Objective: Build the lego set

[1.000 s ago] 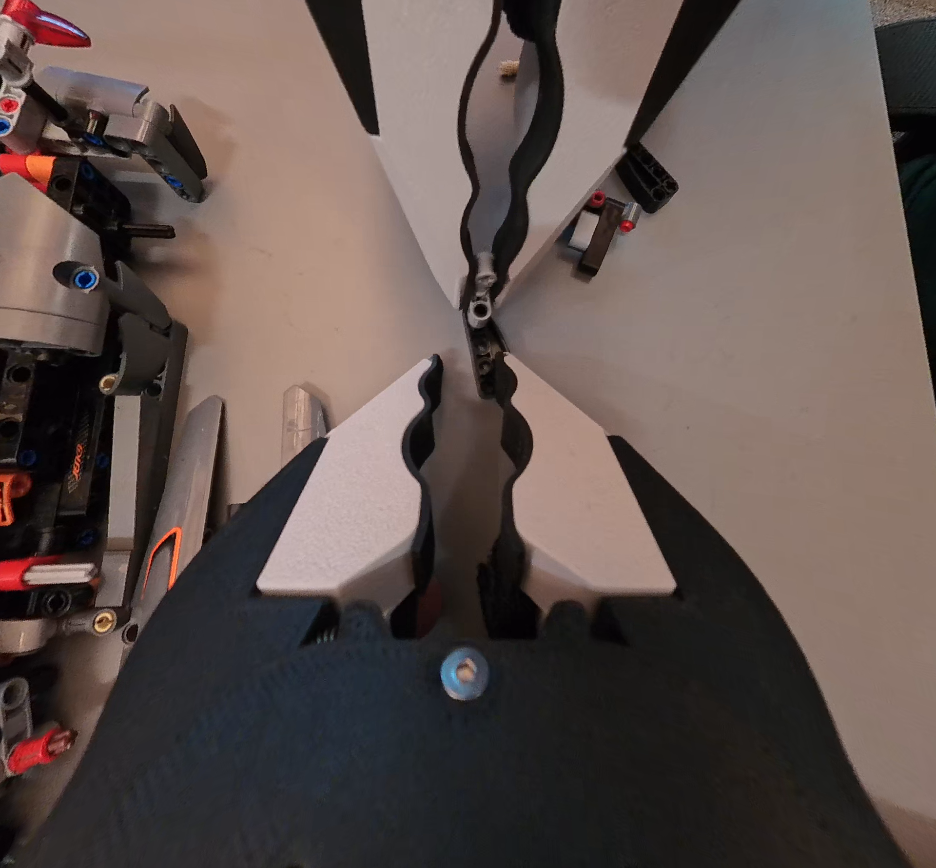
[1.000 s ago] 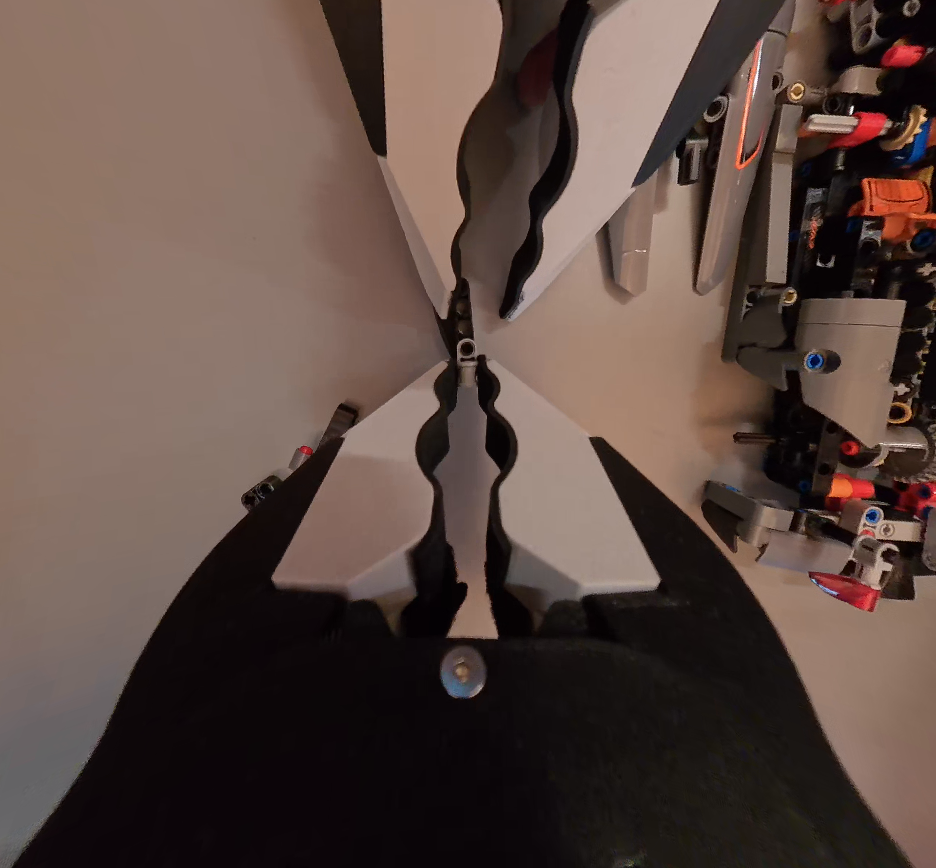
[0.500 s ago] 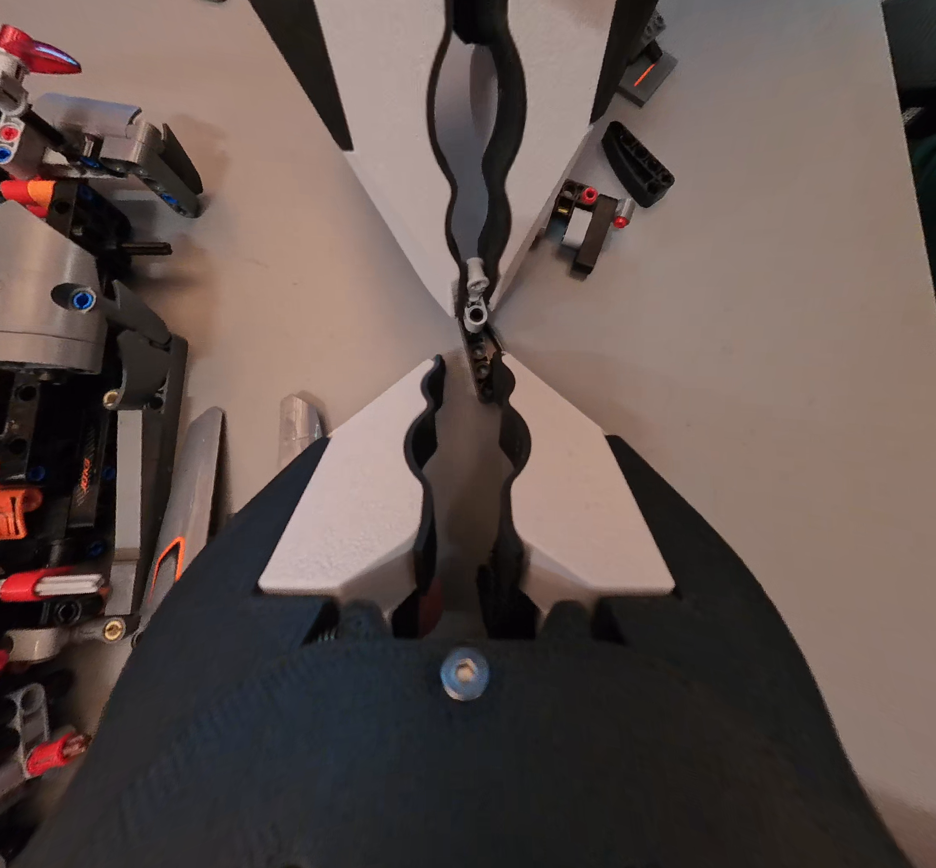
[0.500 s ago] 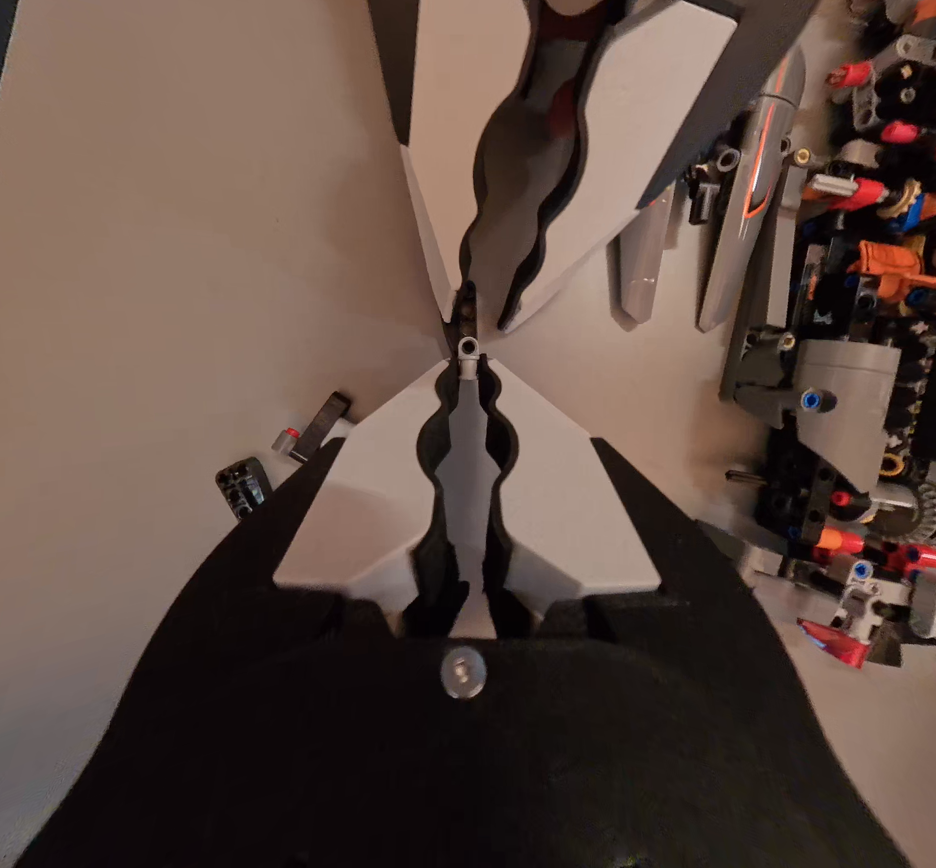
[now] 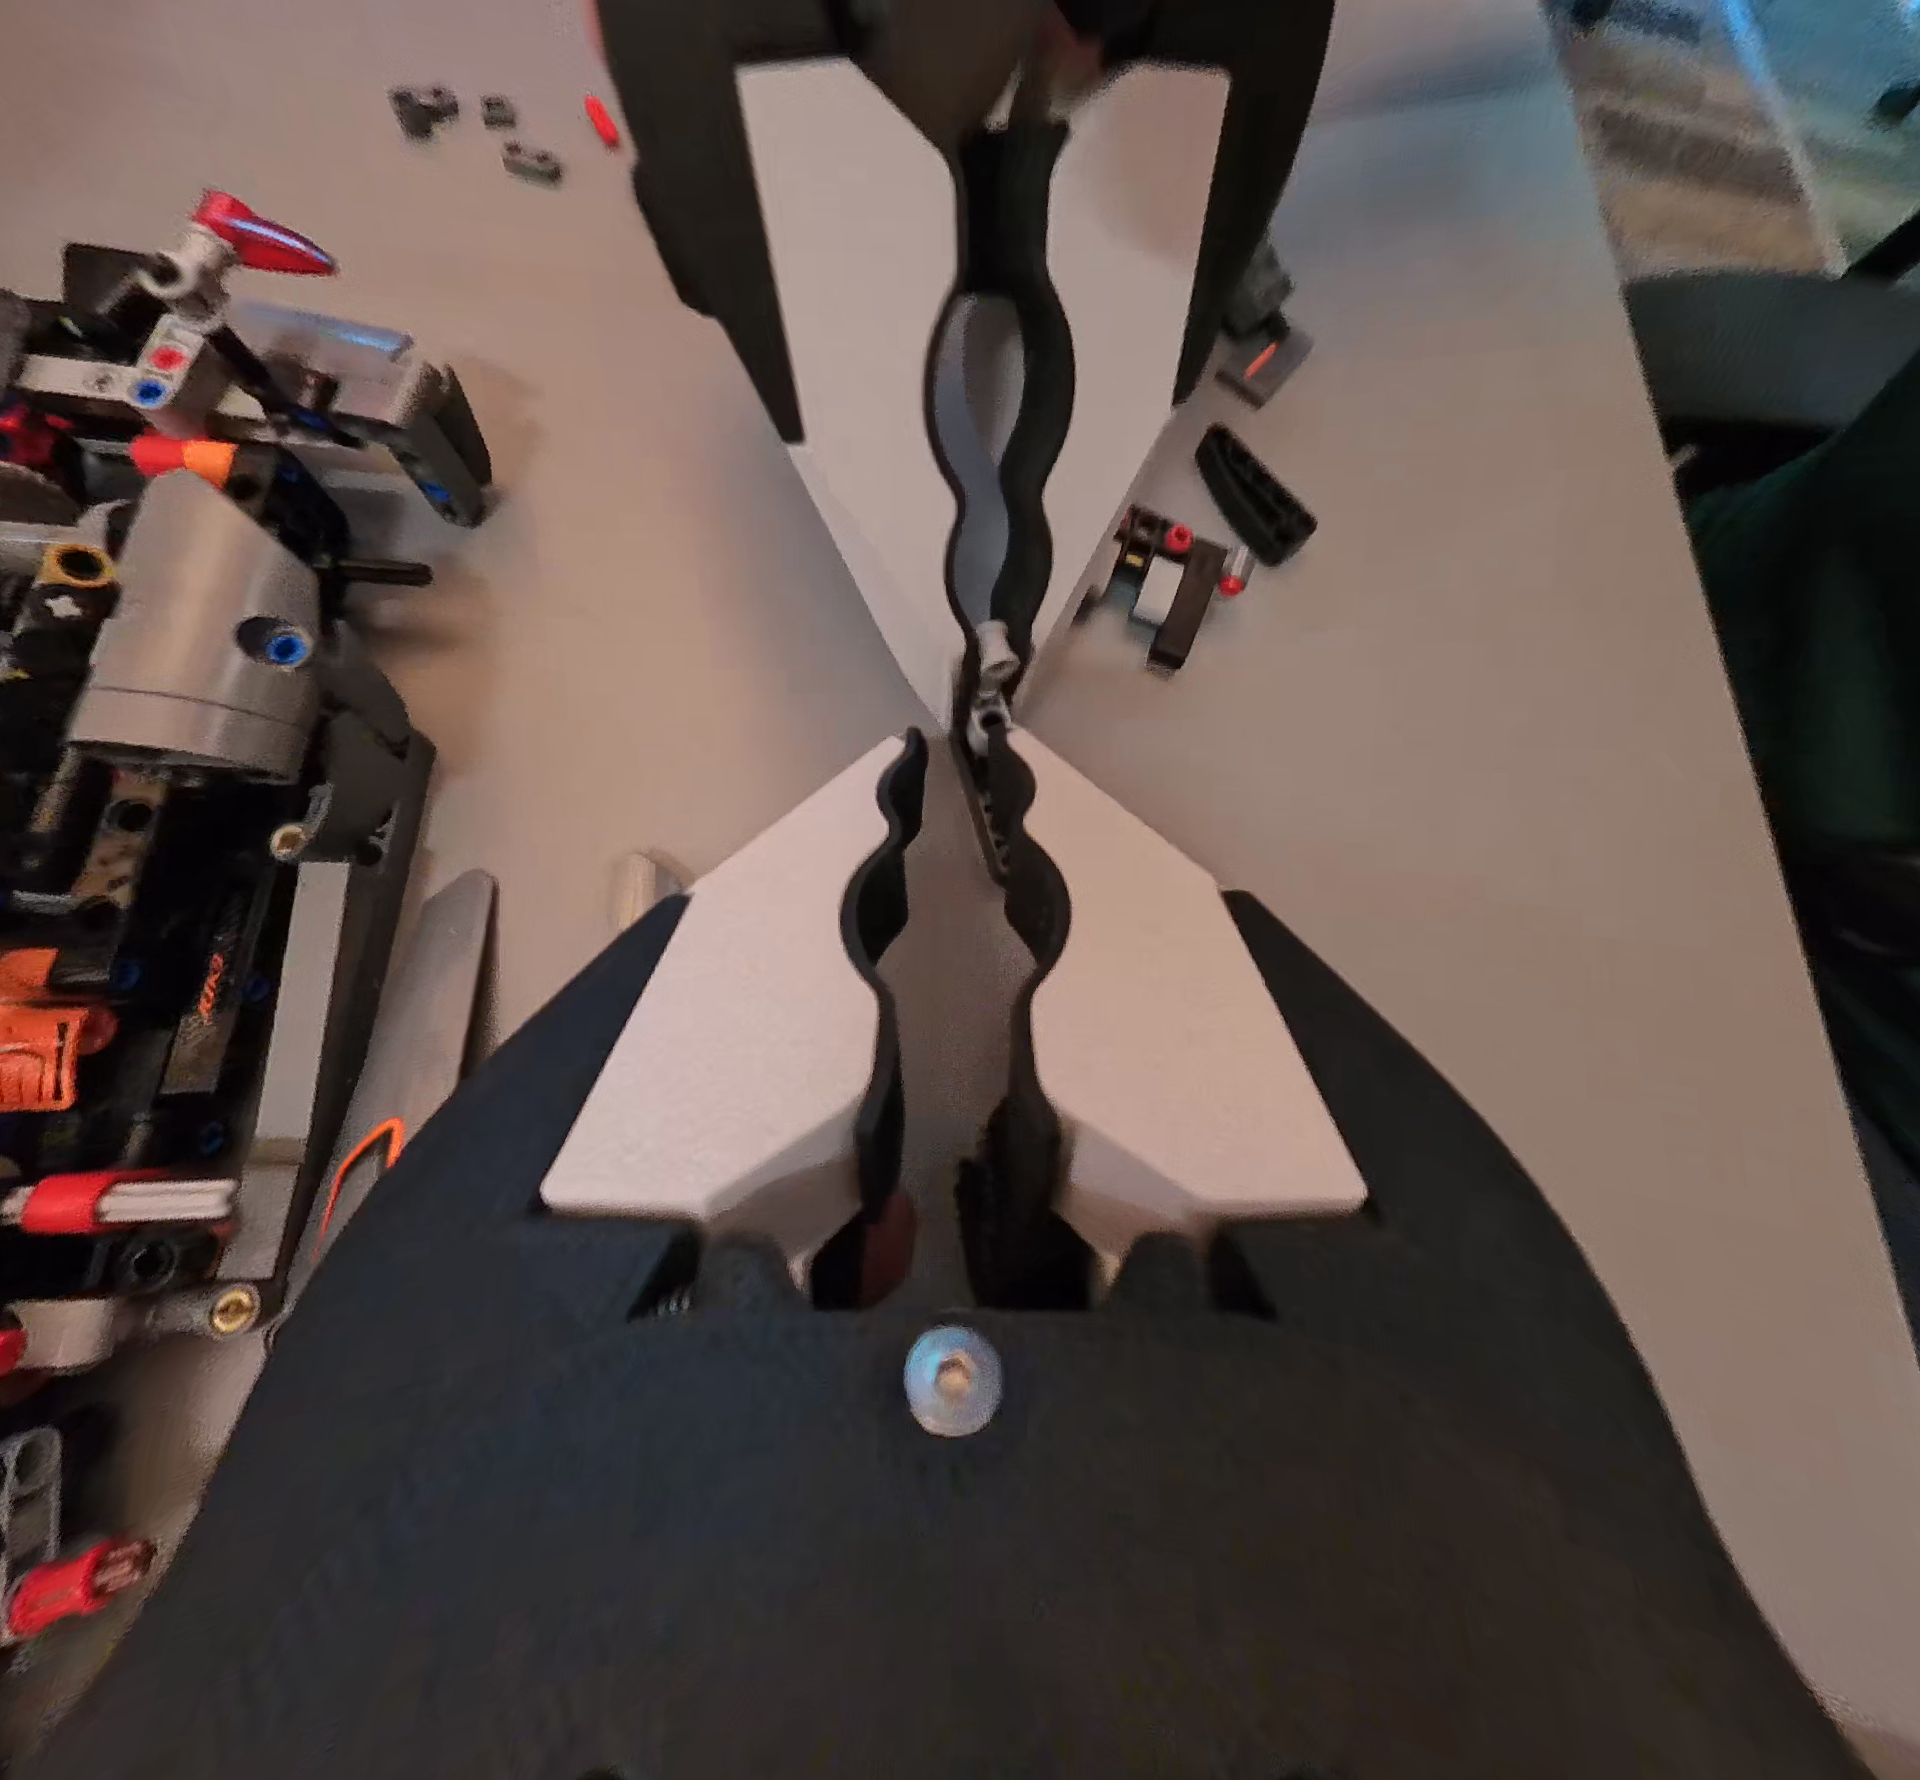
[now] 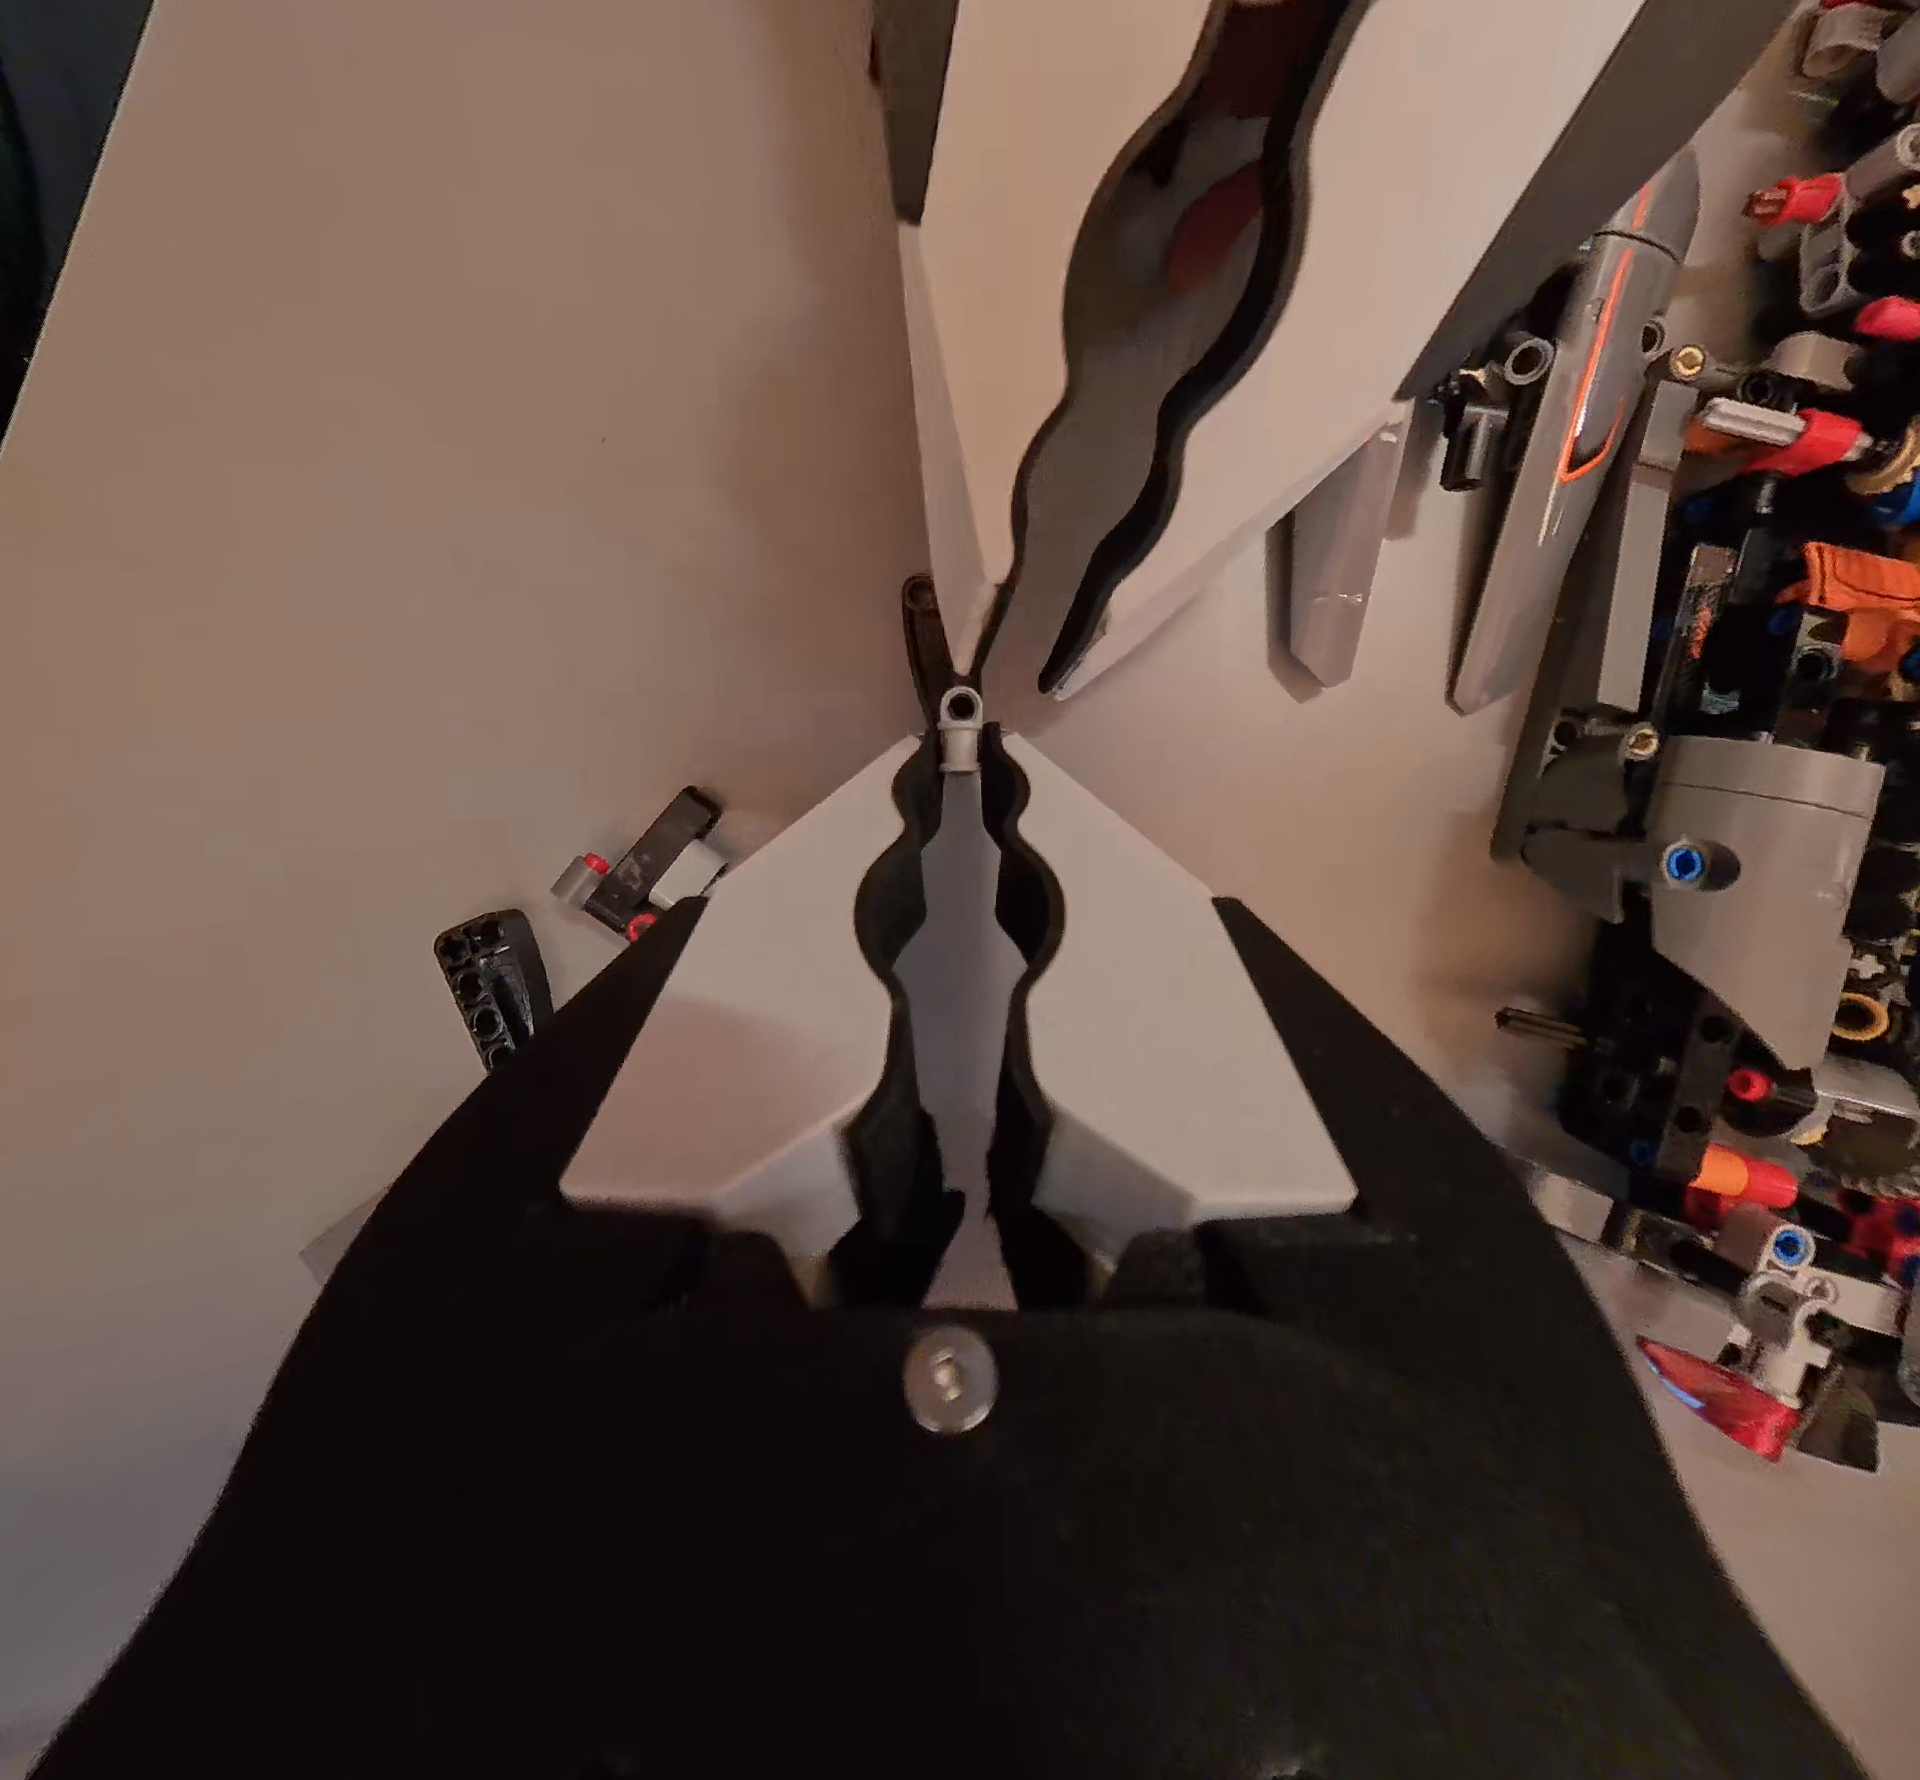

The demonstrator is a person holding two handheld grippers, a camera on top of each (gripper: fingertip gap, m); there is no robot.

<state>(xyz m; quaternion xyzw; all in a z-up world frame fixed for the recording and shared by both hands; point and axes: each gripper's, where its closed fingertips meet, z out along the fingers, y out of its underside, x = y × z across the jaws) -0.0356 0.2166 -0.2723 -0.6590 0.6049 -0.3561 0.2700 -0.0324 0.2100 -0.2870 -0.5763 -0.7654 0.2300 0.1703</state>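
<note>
Left gripper (image 5: 961, 743) jaws pinch a black beam (image 5: 987, 811); right gripper (image 6: 961, 743) jaws pinch a grey connector (image 6: 961, 714); both pieces meet tip to tip above the surface (image 6: 416, 380), mid-width; the model (image 5: 156, 691) sits at its edge.

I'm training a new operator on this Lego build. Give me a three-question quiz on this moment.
1. True or false: the right tongs grip a light grey connector.
2. What do the left tongs hold?
A. a red pin
B. a black beam
C. nothing
3. In the left wrist view, on which side is the half-built model?

Key: 1 true. 2 B. 3 left.
</note>
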